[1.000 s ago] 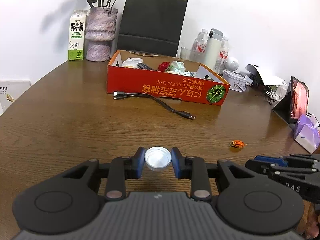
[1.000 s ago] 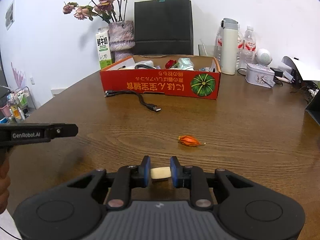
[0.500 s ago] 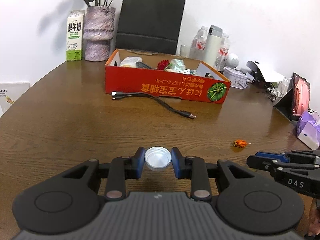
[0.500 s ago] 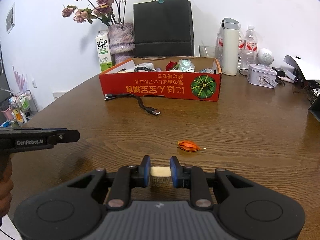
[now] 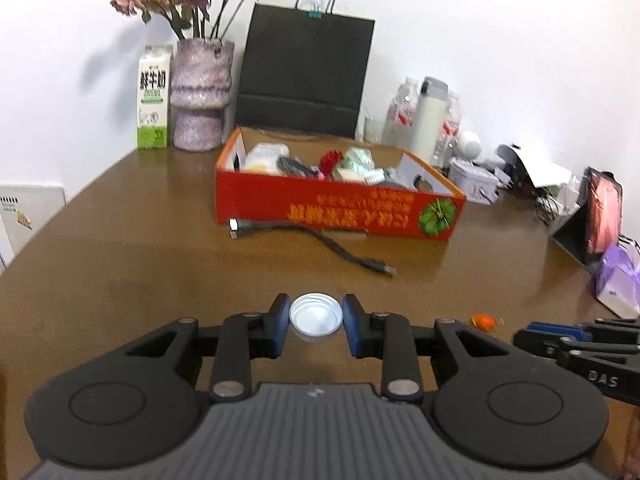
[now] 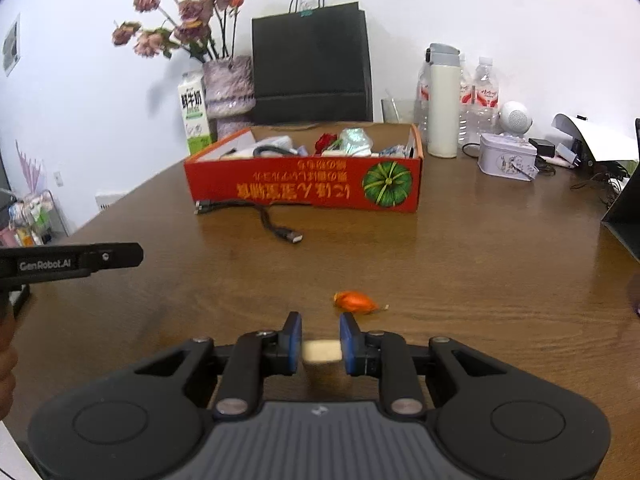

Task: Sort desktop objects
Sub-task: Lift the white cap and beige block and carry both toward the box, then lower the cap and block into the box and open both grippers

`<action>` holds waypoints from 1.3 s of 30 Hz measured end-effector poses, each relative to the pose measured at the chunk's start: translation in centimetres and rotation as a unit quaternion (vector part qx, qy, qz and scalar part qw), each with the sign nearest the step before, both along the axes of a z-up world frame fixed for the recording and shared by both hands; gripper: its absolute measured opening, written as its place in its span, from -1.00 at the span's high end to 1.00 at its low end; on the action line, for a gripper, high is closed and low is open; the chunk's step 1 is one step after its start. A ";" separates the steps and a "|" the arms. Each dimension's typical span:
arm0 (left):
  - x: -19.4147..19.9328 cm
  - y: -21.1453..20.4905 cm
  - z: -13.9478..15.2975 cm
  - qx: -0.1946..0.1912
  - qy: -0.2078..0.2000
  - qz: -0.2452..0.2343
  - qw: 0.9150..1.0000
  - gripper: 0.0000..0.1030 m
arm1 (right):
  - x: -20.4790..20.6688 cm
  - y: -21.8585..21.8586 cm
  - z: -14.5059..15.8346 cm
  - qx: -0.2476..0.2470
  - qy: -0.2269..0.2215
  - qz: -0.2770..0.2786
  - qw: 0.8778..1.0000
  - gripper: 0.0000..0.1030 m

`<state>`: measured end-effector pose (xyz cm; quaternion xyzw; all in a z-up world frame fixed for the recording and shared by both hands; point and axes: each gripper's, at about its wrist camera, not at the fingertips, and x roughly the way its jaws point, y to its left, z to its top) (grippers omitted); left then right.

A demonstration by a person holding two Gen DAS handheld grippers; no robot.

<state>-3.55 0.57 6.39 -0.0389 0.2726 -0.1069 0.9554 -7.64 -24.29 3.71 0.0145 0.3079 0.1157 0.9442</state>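
Note:
My left gripper is shut on a white bottle cap, open side up, just above the brown table. In my right gripper sits a small cream block; the jaws are closing tighter on it. An orange dried flower lies on the wood just ahead and to the right of the right fingers, and the left wrist view shows this flower too. Further back stands a red cardboard box with several items in it. A black cable lies in front of it.
Behind the red box stand a black paper bag, a vase of dried flowers and a milk carton. Bottles, a tin and a tablet crowd the right side. The right gripper's body shows at the right edge.
Both grippers keep their hold. The box and the back wall sit a little lower in both views, as if the cameras had tipped slightly up.

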 end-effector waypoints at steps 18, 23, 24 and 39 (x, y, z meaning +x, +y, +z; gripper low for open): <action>5.8 -0.2 0.3 -0.025 0.011 -0.013 1.000 0.44 | 1.2 -3.0 0.8 0.012 0.033 0.035 0.999 -0.25; 4.8 -0.7 -0.7 -0.024 0.027 -0.026 0.999 0.44 | 0.3 -1.0 -2.2 0.005 0.038 0.023 0.999 0.46; 4.6 -0.8 -0.6 -0.020 0.024 -0.024 0.999 0.44 | 0.8 -0.7 -2.7 0.001 0.045 0.019 0.999 0.61; 24.2 -7.5 3.2 0.049 0.050 -0.091 0.993 0.42 | 24.5 0.4 6.7 0.063 0.051 0.060 0.995 0.62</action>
